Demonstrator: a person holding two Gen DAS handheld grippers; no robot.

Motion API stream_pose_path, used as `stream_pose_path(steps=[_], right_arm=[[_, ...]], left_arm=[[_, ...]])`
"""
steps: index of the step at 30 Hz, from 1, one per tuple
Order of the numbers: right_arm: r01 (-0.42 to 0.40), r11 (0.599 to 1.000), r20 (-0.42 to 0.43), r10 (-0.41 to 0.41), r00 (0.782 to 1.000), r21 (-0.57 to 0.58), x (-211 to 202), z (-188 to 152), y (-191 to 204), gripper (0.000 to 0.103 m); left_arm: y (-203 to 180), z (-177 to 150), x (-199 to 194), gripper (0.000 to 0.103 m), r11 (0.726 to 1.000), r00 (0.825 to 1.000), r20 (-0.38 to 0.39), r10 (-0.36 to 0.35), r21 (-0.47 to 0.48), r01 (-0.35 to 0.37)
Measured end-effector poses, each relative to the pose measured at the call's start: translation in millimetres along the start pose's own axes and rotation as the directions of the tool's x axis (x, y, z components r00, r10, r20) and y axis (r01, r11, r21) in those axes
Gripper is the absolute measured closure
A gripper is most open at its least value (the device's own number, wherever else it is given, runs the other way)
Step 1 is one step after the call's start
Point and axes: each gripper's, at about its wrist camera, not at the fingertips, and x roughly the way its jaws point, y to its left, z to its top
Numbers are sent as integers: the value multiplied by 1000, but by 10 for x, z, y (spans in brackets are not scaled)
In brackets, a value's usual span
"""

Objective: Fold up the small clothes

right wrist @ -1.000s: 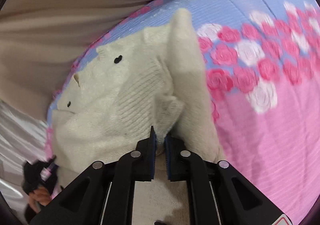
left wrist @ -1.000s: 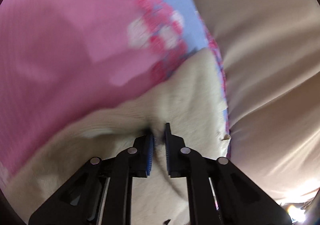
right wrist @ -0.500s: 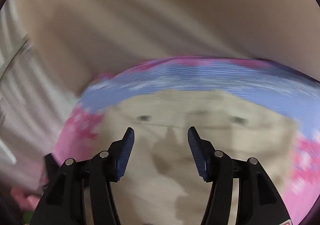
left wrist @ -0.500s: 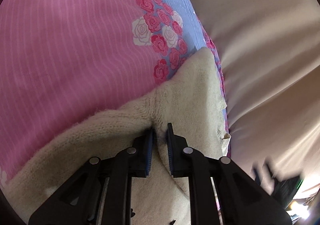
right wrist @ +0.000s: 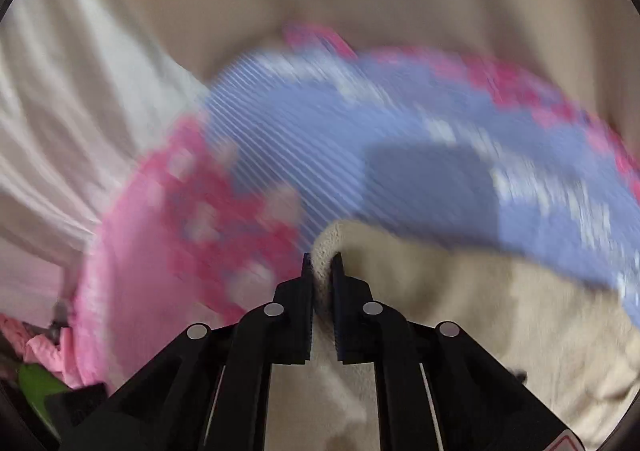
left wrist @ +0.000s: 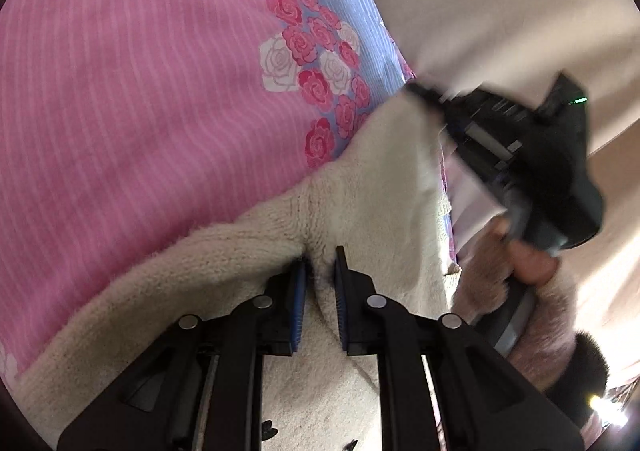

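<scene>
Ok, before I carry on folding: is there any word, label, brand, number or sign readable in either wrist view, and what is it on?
No readable text in either view.
Red-edged sticker on the right gripper: cut off at the frame edge, nothing readable.
Cream sweater: small dark marks near the bottom, not letters.
Floral bedcover: rose pattern only, no writing.
Green light on the right gripper's body: a glow, no sign.

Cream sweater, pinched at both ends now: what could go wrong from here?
The right gripper, whose jaws have just been closing, pinches only the tip of a corner of the cream sweater; a pull may slip it free. The left gripper clamps a bunched ridge, perhaps several layers, so the fold may come out uneven. The right wrist view is blurred, so a fast swing risks dragging the sweater across the floral bedsheet.
</scene>
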Motion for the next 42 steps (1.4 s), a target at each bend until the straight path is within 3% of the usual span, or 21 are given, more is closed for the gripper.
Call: stream_pose_path(steps=[3,5,8,10,12,15,18,21,23,25,26,28,31,34,36,37,40,42], right_arm=[[59,998,-16,-59,998,-18,160,33,-36,92],[146,989,-153,-143,978,14,426,-78,-228,87],[71,988,-3,-71,997,140,-56,-220,-368,87],[39,984,133,-62,989,175,-647,-480,-458,83],[89,972,226,-138,964,216,-1189,-852,-628,55],[183,896,221,-290,931,404,-1858,-1668,-1194,51],[308,773,111,-436,893,554,-2341,-2469,-1699,47],[346,704,9,-447,894,620,-2424,-2983,-2019,47],[293,709,28,-403,915,642,-2376,-3117,-2090,49],[260,726,38,-366,930,636,-2285,-3130,-2070,74],[243,730,52,-356,933,639,-2293,-3104,-2059,95],[162,752,184,-354,917,640,-2498,-2965,-1937,96],[150,785,329,-414,849,601,-2981,-2771,-1741,96],[260,764,216,-460,861,591,-2880,-2862,-1870,97],[337,703,25,-450,893,626,-2446,-3155,-2153,97],[350,681,-28,-437,899,643,-2350,-3259,-2252,97],[307,659,47,-462,886,687,-2498,-3249,-2106,96],[274,682,127,-476,870,678,-2653,-3133,-1923,91]], left_arm=[[-24,-5,16,90,1000,1000,17,18,1,-18],[-71,-11,21,90,999,999,20,36,10,-36],[-125,-11,14,90,997,998,14,62,33,-63],[-113,-5,6,90,998,998,9,56,29,-57],[-104,-3,-2,90,998,999,9,53,29,-54],[-136,10,-10,90,996,998,14,66,52,-66],[-162,17,-17,90,995,997,18,75,59,-76],[-174,20,5,90,994,996,26,85,72,-87],[-204,13,17,90,991,994,33,103,84,-105],[-225,11,23,90,989,992,38,120,85,-123],[-245,1,27,90,988,991,41,126,79,-129],[-262,11,43,90,988,989,41,140,63,-143],[-320,4,47,89,983,985,38,168,73,-171],[-363,-14,65,82,979,984,51,173,97,-178],[-397,-41,74,80,975,981,67,184,111,-191],[-418,-50,88,79,973,979,74,189,116,-197],[-484,-76,113,78,961,972,90,215,156,-228],[-516,-80,129,76,956,971,90,221,179,-234]])
